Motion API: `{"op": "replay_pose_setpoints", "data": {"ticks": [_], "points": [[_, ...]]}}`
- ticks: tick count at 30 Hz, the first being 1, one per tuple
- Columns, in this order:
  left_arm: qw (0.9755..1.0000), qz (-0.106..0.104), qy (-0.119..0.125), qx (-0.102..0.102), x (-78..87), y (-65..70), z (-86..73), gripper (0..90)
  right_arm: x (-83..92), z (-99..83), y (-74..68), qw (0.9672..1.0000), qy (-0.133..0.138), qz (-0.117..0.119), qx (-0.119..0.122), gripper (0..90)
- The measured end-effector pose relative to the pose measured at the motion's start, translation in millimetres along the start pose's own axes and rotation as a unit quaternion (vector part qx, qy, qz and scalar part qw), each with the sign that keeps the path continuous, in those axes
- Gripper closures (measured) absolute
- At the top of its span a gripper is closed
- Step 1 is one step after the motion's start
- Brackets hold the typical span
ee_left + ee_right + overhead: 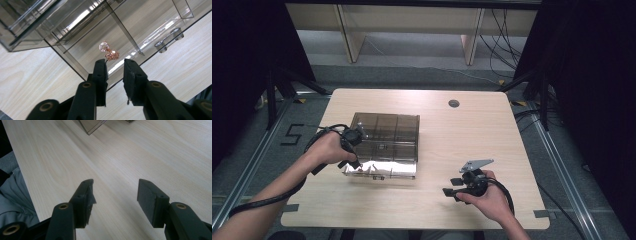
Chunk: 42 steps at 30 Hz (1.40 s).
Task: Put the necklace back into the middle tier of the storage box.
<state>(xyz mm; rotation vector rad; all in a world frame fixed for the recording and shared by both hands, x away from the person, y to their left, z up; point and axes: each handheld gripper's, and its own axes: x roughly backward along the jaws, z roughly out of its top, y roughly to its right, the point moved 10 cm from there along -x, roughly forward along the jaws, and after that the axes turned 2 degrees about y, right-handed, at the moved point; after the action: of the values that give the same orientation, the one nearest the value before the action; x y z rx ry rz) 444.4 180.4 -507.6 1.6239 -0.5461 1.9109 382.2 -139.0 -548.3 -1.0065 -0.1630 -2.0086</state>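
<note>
Left gripper (114, 65) jaws slightly apart, empty, above the copper-coloured trinket (109, 52) in the clear compartment box (384, 137) on the table (472, 130). Likely the reach-in step; next, lower and close. Right gripper (115, 190) wide apart, idle

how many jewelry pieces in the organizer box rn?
1 visible: a rose-gold jewelry piece lies on the floor of a compartment of the smoky clear organizer box, just beyond the left gripper. Glare and dividers may hide more in other compartments.
</note>
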Motion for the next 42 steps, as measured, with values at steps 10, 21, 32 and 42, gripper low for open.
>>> {"op": "replay_pose_setpoints", "data": {"ticks": [10,21,32,42], "points": [[0.9994,-0.009,0.029,-0.018,11.1,11.0,-13.7,66.5,1.0,0.5,0.6,1.0,0.003,-0.003,-0.003,47.2],[0.9972,-0.006,0.056,-0.049,17.0,18.5,-36.7,64.2,1.3,0.9,1.4,1.0,0.006,-0.004,0.002,47.2],[0.9962,-0.005,0.077,-0.04,10.0,25.4,-64.6,60.2,1.6,0.6,1.3,1.0,0.006,-0.005,0.001,47.2],[0.9962,-0.004,0.083,-0.029,-7.0,30.0,-88.0,57.5,1.2,0.5,1.3,1.0,0.005,-0.005,0.002,47.2]]}}
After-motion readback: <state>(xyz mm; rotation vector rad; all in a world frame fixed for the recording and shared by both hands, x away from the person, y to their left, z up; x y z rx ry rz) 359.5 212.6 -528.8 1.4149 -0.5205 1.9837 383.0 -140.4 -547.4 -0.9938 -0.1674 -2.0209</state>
